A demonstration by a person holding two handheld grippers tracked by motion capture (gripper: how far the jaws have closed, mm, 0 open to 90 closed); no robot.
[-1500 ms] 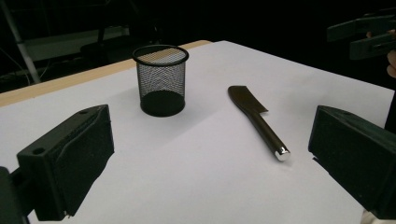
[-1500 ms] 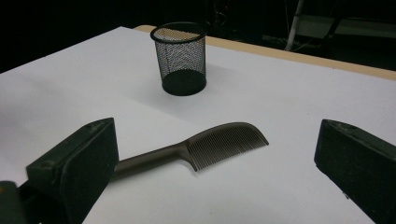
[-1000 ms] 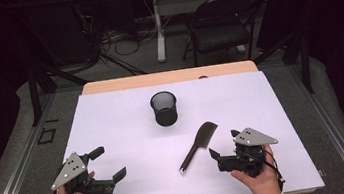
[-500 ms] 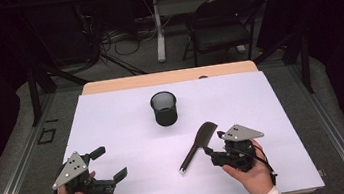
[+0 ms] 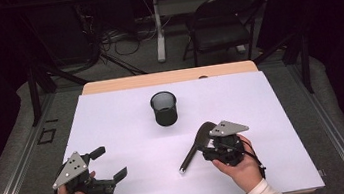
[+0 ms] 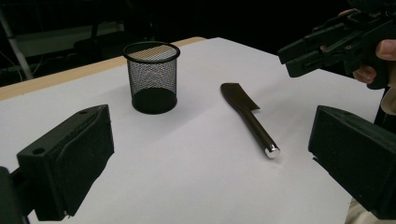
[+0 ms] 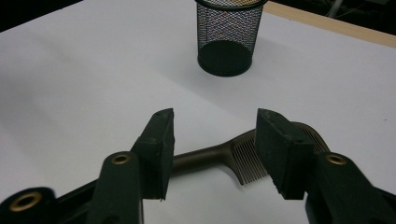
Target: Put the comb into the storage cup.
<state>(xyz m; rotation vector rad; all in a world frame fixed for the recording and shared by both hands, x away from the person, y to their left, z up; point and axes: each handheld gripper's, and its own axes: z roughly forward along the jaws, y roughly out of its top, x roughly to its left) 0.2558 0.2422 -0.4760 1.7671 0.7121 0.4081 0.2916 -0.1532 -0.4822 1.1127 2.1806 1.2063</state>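
The right gripper [image 5: 213, 148] has slid in leftward over the last second, from clear of the comb [image 5: 195, 146] to right over its toothed end, and its jaws have just been closing. In the right gripper view the comb's neck and teeth lie between and below the two pads, which sit half spread and are not pressing it yet. The left gripper [image 5: 109, 162] has stayed put at the near left, jaws spread wide with nothing between them; its own view shows both pads [image 6: 70, 163] far apart over bare white.

The surface: a white sheet [image 5: 114, 130] covers the table, and a strip of pale wood edge [image 5: 123, 84] shows at the far side. Around it runs grey floor, and beyond that the room goes dark, with a black folding chair [image 5: 221, 25], a white table leg [image 5: 158, 28] and loose cables [image 5: 102, 40] on the floor.

The count: one comb, dark brown, lying flat on the sheet right of centre, metal-tipped handle pointing toward the person and teeth toward the far side. One black mesh cup [image 5: 164, 108], upright, well apart from the comb toward the far edge. Two grippers, two hands, each gripper carrying one grey three-cornered plate.
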